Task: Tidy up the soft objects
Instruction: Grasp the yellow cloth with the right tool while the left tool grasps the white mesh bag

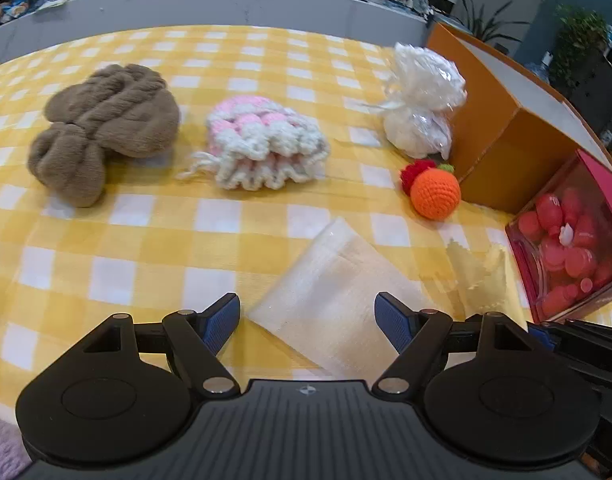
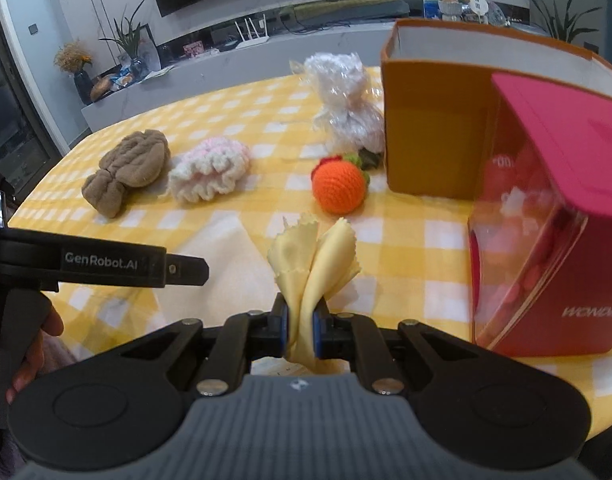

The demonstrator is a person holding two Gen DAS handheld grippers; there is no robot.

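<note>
Pinching the yellow cloth, the right gripper hides its lower part; left gripper gapes empty.

A yellow-checked tablecloth covers the desk; a pink box of red caps stands beside an orange box.

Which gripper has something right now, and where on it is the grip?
The right gripper is shut on the yellow cloth, pinching its bunched middle so the pinked edges fan out above. The left gripper is open, holding nothing, over a clear bag.
</note>
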